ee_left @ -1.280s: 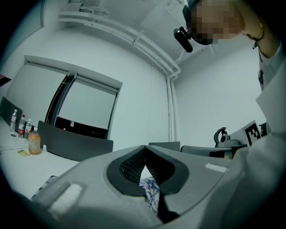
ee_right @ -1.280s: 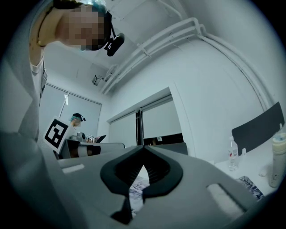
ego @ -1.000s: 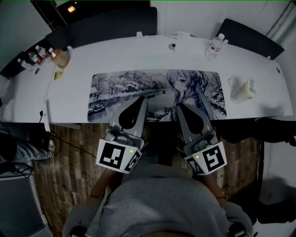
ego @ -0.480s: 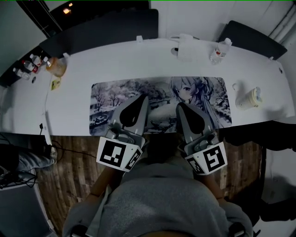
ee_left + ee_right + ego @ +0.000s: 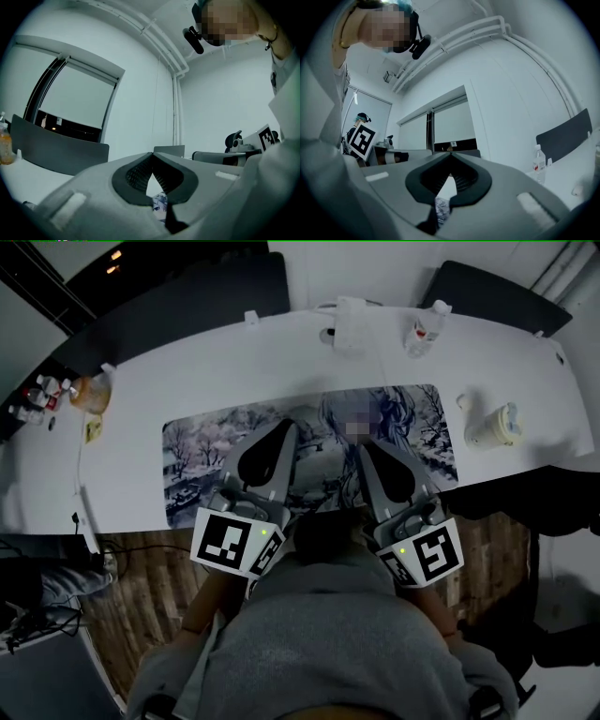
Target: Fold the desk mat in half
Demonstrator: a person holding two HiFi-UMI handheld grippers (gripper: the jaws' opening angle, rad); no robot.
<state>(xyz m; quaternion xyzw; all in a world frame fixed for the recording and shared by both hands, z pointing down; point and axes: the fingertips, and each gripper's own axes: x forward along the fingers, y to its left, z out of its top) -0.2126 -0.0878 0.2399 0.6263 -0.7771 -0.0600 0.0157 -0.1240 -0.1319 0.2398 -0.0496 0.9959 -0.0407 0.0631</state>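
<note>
The desk mat, printed with a snowy scene and an anime figure, lies flat and unfolded along the white table. In the head view both grippers are held side by side over the mat's near middle. The left gripper and the right gripper are both shut with nothing between the pads. Each gripper view looks upward at walls and ceiling. Only a sliver of the mat shows under the closed left gripper, and another sliver of the mat shows under the right gripper.
A water bottle and a white object stand at the table's far side. A white cup sits right of the mat. An orange bottle, a yellow note and small bottles are far left. Dark chairs stand behind.
The head view has shifted, so the table and mat now sit lower and tilted. Both grippers stay shut and side by side over the mat's near middle.
</note>
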